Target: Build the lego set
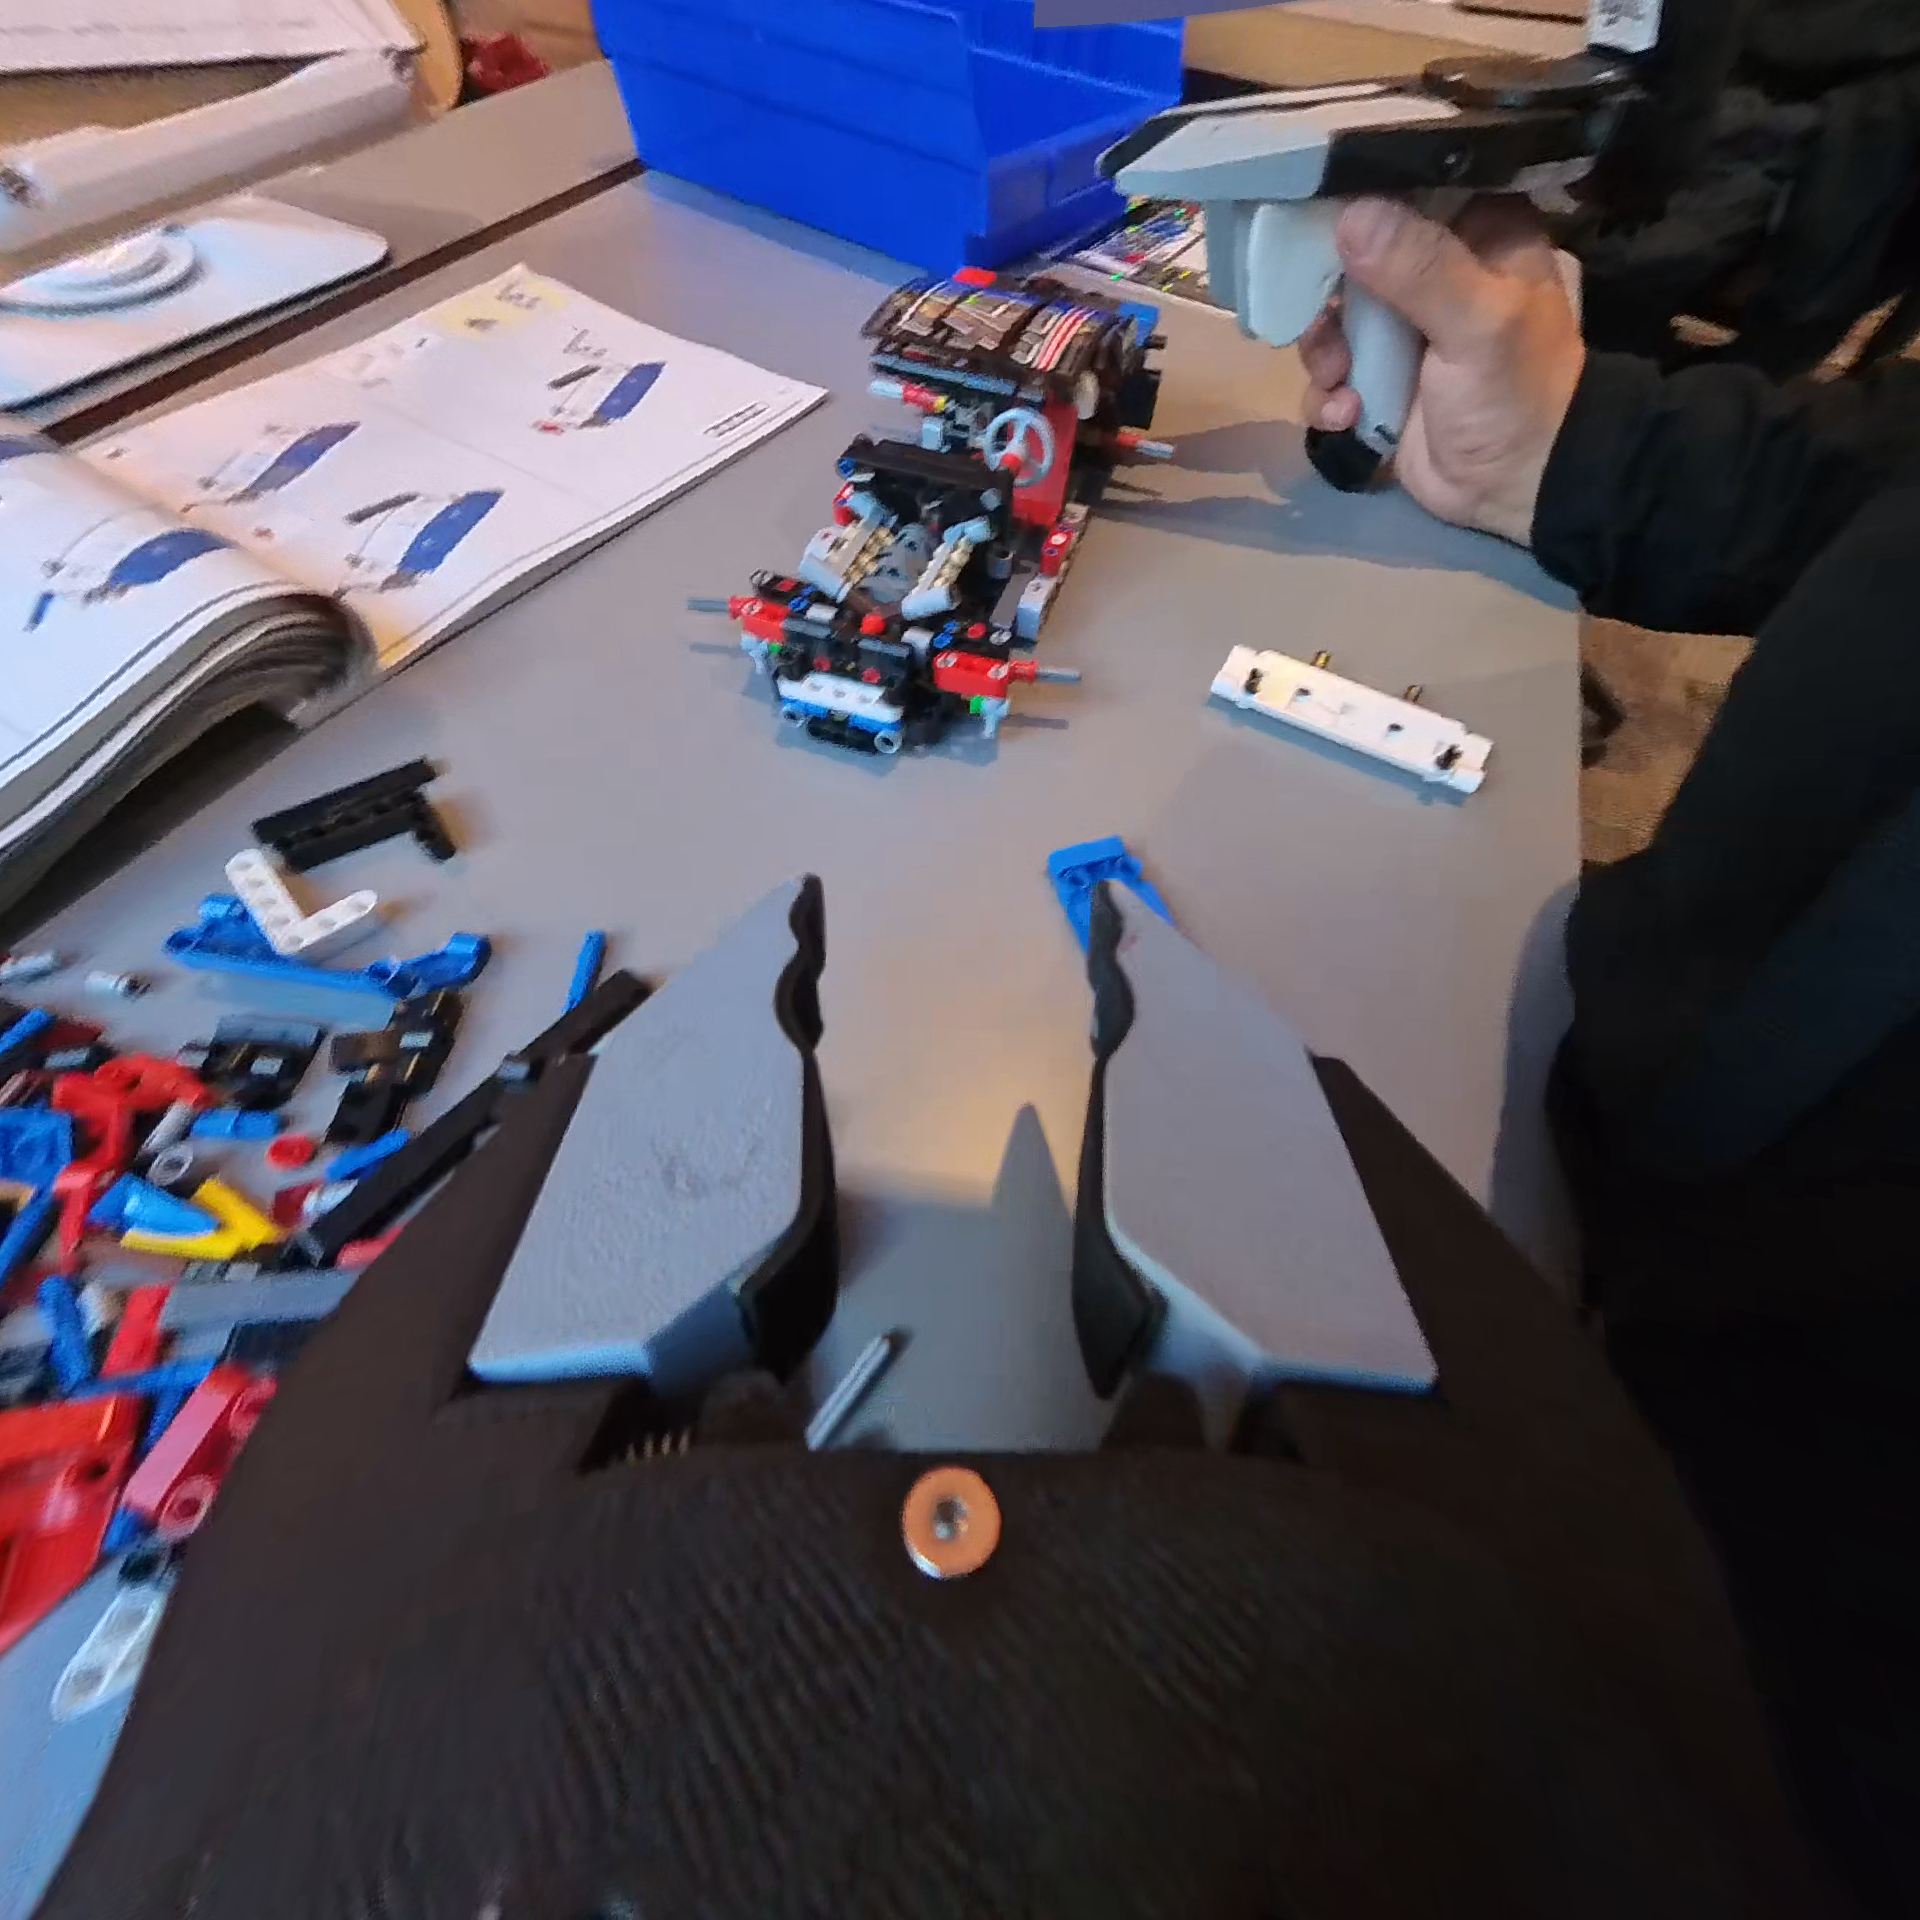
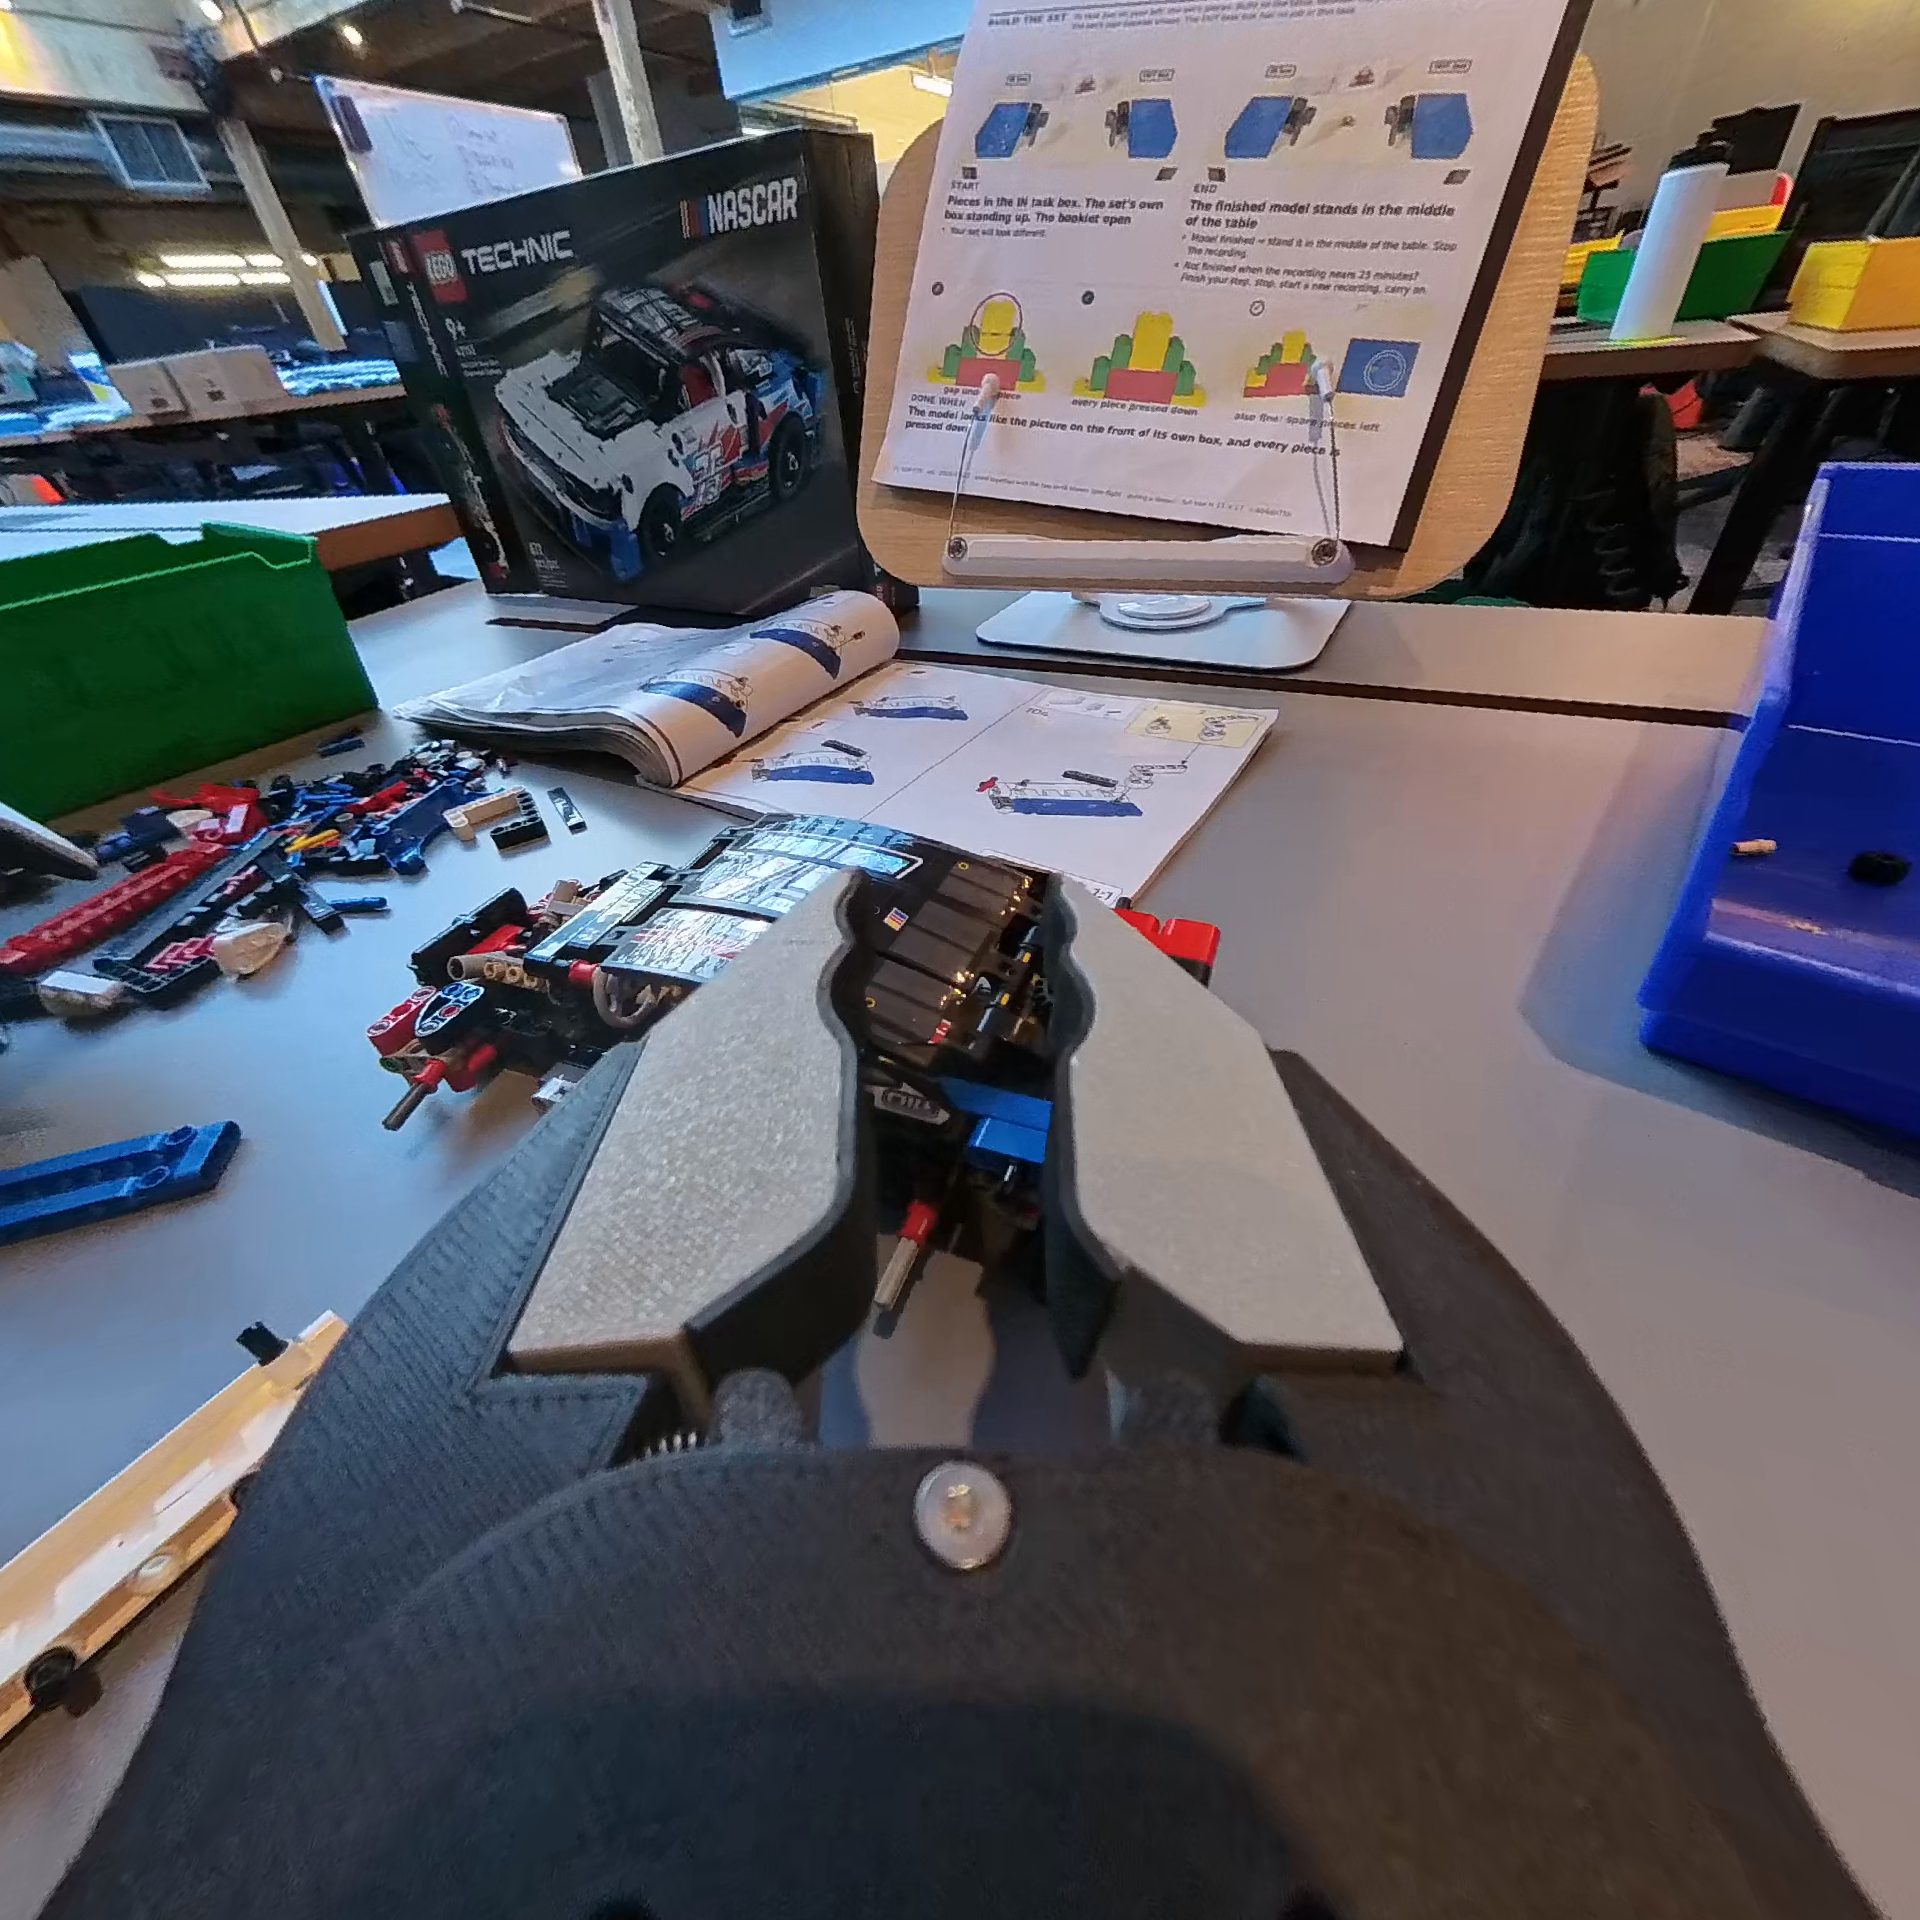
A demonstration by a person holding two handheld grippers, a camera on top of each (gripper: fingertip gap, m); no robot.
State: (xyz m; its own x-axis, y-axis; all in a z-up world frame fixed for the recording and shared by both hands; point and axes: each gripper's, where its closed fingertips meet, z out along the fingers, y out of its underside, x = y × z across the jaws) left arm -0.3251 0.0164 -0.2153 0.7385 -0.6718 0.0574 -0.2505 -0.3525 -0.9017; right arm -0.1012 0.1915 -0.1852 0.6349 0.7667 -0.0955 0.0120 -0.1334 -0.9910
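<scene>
The partly built lego car (image 1: 935, 540) stands on the grey table, seen from its front end. My left gripper (image 1: 956, 914) is open and empty, low over the table in front of the car. A small blue piece (image 1: 1086, 868) lies at its right fingertip. A white beam assembly (image 1: 1351, 717) lies to the right of the car. My right gripper (image 2: 951, 935) is open and hovers over the car's dark roof end (image 2: 665, 935). It also shows in the left wrist view (image 1: 1226, 156), held by a hand above and right of the car.
Loose pieces (image 1: 156, 1143) are piled at the left. The open booklet (image 1: 416, 468) lies behind them. A blue bin (image 1: 883, 114) stands behind the car, a green bin (image 2: 156, 665) at far left. The set's box (image 2: 644, 384) and a sheet stand (image 2: 1195, 312) are at the back. Spacing between my two grippers at the tips: around 30 cm. Left tips and right tips are each some 20 cm from the white beam assembly (image 1: 1351, 717).
</scene>
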